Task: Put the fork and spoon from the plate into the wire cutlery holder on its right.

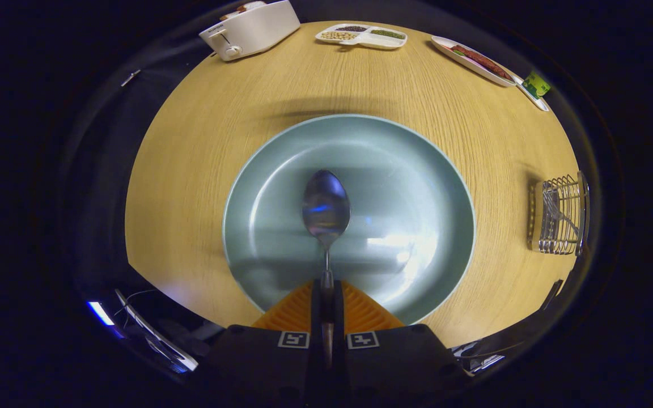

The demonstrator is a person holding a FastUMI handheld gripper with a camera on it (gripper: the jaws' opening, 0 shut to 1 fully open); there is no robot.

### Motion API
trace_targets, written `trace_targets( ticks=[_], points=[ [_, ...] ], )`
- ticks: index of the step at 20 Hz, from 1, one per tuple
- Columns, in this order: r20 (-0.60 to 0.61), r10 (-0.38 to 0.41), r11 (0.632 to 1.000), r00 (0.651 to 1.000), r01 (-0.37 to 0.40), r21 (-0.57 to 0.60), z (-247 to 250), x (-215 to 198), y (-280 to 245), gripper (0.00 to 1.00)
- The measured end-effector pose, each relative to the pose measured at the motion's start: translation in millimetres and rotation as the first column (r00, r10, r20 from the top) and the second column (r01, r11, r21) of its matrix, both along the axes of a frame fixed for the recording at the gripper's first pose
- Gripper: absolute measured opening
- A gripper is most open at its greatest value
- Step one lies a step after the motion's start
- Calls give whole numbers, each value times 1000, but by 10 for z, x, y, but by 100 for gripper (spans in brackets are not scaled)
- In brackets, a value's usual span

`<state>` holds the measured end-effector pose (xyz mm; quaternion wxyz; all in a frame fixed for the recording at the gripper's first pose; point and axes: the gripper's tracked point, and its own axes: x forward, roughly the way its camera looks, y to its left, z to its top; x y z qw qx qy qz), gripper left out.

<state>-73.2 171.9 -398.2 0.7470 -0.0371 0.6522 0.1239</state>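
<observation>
Spoon in tool, above plate

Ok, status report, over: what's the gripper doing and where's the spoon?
Gripper shut on spoon handle, bowl out over plate. Wire cutlery holder off to the right, fork in it. Bare table between.

Bright overhead light, glare on the plate. Soft shadow on the desk behind it. Fisheye bends edges; sharp focus.
</observation>
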Motion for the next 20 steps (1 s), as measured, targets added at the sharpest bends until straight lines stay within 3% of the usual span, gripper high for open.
trace_targets(
  ticks=[7,20],
  points=[
    [-2,2,1000,1000,-2,31,319,101,-230,9],
    [96,-57,997,994,52,61,1415,529,-1371,9]
  ],
)
